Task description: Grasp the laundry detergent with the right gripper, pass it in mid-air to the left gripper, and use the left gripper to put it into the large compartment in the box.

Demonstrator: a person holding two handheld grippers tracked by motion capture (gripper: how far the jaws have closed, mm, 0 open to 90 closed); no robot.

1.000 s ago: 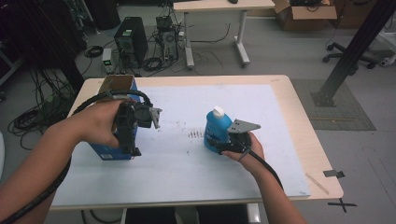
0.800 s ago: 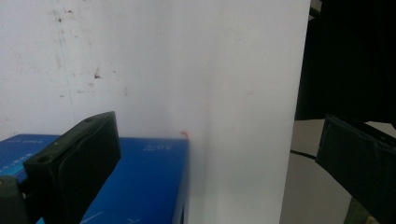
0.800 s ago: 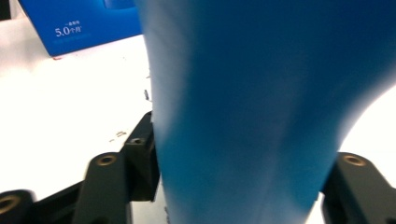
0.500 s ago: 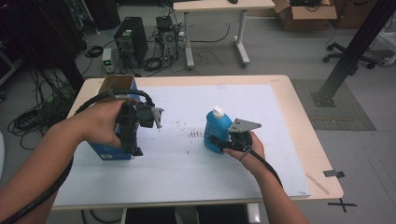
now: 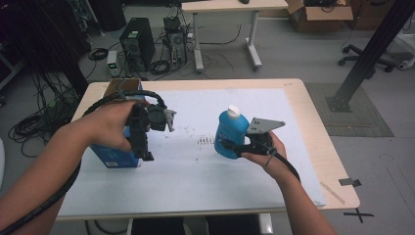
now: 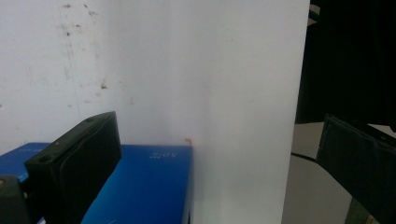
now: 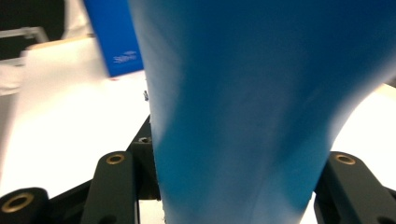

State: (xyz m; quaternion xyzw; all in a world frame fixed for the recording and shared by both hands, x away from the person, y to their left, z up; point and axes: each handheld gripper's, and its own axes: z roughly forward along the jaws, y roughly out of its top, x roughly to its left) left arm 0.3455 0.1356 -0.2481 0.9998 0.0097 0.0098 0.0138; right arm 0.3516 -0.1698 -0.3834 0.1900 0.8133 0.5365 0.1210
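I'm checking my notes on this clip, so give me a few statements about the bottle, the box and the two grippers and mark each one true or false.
1. The right gripper is shut on the blue bottle. True.
2. The bottle has a red cap. False: the cap is white.
3. The left gripper is above the blue box, jaws apart, holding nothing. True.
4. The blue box stands at the table's right edge. False: it stands near the left edge.
5. The bottle lies on its side. False: it is upright.
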